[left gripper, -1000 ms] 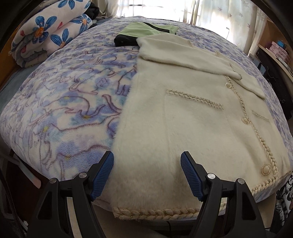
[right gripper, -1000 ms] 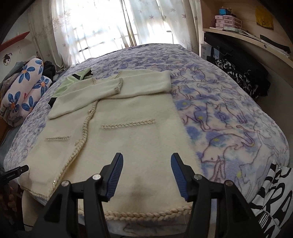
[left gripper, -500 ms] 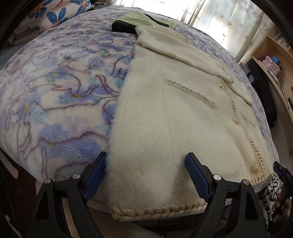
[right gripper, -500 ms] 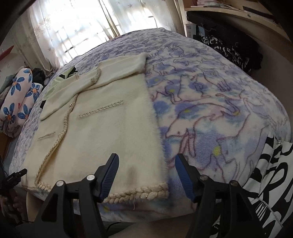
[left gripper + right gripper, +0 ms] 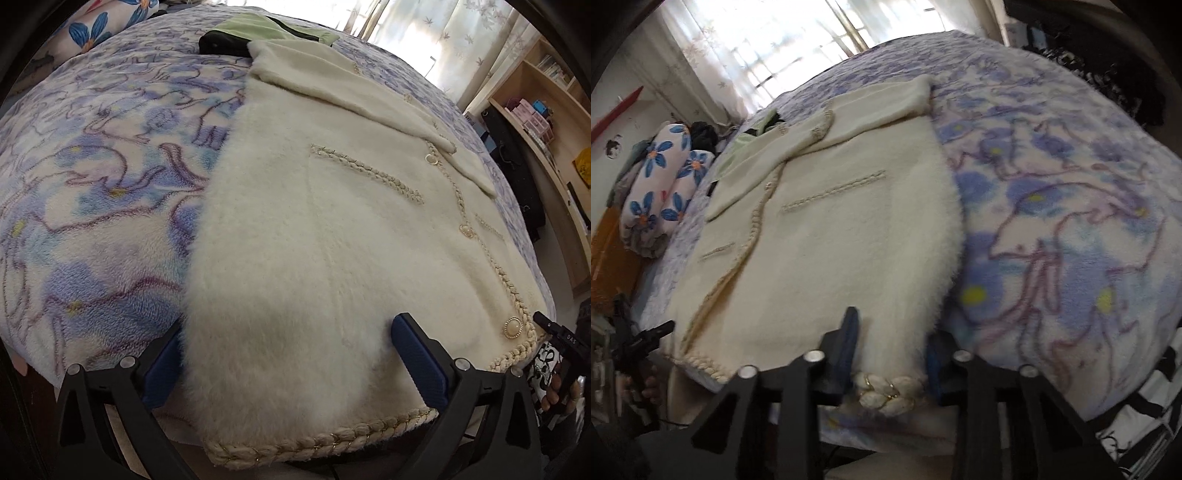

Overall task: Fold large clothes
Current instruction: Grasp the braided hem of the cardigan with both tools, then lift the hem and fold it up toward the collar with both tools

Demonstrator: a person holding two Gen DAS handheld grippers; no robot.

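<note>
You're at the grab step: cream cardigan lies flat on the bed. Left gripper spread wide over hem corner, right gripper straddling the other, not clamped. Next: pinch both, lift hem twd collar.

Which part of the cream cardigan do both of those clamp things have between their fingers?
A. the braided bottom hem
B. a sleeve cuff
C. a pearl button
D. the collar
A: the left gripper and the right gripper each straddle a corner of the cardigan at its braided hem.
</note>
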